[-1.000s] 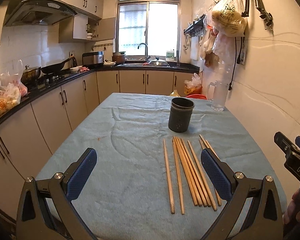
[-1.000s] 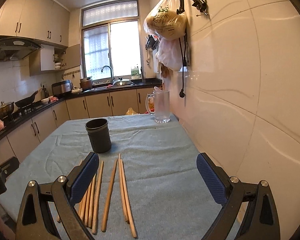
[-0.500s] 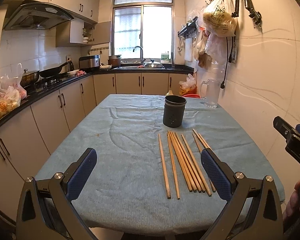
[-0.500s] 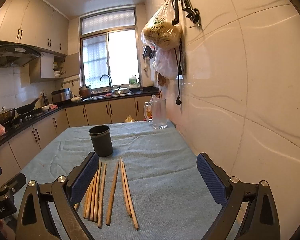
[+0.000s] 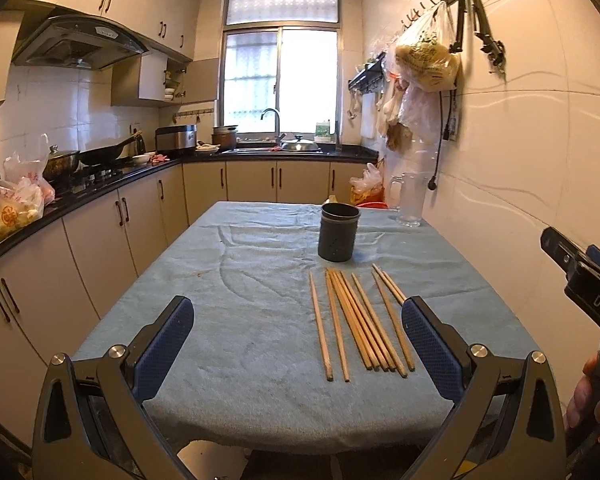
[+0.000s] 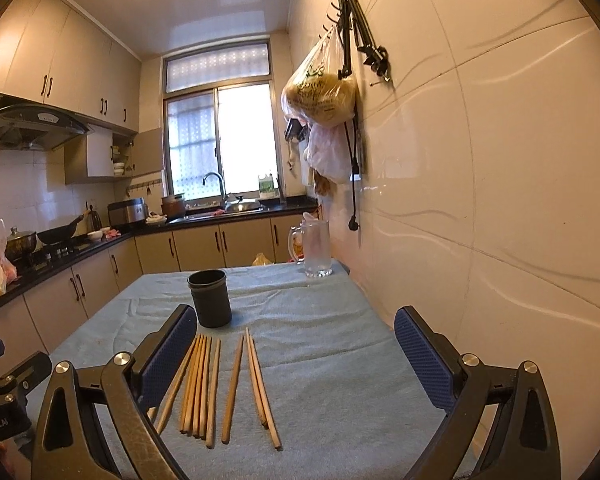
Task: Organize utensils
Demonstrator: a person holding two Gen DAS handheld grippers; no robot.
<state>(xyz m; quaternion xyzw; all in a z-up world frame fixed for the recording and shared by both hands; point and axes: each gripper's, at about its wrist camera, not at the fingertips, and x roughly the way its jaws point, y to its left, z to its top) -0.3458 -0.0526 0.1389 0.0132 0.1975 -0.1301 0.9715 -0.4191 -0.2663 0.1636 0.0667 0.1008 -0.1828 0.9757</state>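
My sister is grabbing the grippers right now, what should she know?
Left hand-held gripper: open, holding nothing.
Right hand-held gripper: open, holding nothing.
Chopsticks: all lying flat on the blue cloth, in a loose row in front of the dark holder cup.
Cup: upright, no chopsticks showing in it.
Done: nothing yet.
Left: pick up the chopsticks and stand them in the cup.

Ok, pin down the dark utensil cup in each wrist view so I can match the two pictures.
Left wrist view: the dark utensil cup stands upright just right of centre, beyond the far tips of the chopsticks.
Right wrist view: the cup stands left of centre, just beyond the chopsticks.
Shared landmark: the glass pitcher at the table's far right, by the wall.
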